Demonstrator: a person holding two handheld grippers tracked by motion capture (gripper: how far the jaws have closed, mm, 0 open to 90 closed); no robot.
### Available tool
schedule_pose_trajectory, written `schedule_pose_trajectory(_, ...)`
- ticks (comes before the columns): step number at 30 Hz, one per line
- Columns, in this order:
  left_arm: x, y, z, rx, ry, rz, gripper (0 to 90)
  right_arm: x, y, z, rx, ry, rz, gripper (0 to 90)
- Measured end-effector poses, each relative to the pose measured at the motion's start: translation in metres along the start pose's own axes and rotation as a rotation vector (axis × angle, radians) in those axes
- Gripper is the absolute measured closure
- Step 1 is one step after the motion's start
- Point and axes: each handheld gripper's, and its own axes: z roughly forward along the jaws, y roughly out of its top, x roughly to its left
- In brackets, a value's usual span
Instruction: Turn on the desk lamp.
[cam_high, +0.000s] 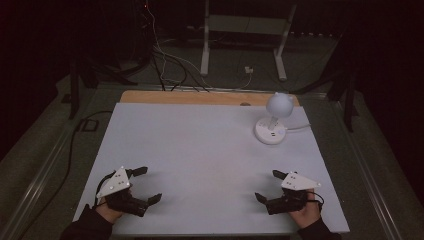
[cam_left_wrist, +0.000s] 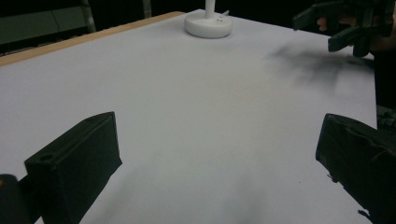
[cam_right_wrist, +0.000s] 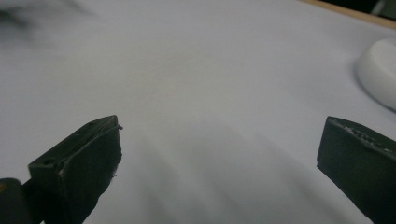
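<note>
A white desk lamp (cam_high: 272, 120) with a round head and a round base stands at the back right of the white table top (cam_high: 200, 145). My left gripper (cam_high: 150, 184) rests low over the front left of the table, open, with nothing between its fingers. My right gripper (cam_high: 268, 185) sits at the front right, also open and empty. In the left gripper view the open jaws frame bare table, with the lamp base (cam_left_wrist: 208, 24) far ahead and the right gripper (cam_left_wrist: 345, 28) at the upper right. The lamp base (cam_right_wrist: 380, 70) edges into the right gripper view.
A white cable (cam_high: 300, 128) runs from the lamp base toward the table's right edge. A strip of wooden table edge (cam_high: 200, 97) shows at the back. Beyond it, cables and a white stand's legs (cam_high: 242, 45) sit on the dark floor.
</note>
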Motion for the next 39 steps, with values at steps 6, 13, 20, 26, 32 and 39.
schedule_pose_trajectory(6,-0.001,-0.001,-0.002,-0.002,0.001,-0.003,0.4,0.007,0.001,0.0,0.019,-0.004,-0.023,0.0)
schedule_pose_trajectory(13,-0.003,0.0,-0.003,-0.013,-0.019,0.0,0.3,0.015,0.01,-0.001,0.033,0.016,-0.023,0.0)
schedule_pose_trajectory(20,-0.004,0.0,-0.002,-0.007,-0.023,0.007,0.3,0.023,0.018,-0.001,0.037,0.037,-0.038,0.0)
schedule_pose_trajectory(26,-0.004,-0.001,-0.002,-0.002,-0.024,0.004,0.3,0.024,0.027,-0.004,0.044,0.043,-0.015,0.0)
schedule_pose_trajectory(32,-0.004,-0.001,-0.002,-0.006,-0.023,-0.001,0.4,0.022,0.038,-0.006,0.037,0.043,-0.008,0.0)
schedule_pose_trajectory(39,-0.004,-0.001,-0.002,-0.008,-0.02,-0.001,0.4,0.017,0.049,-0.006,0.033,0.035,-0.004,0.0)
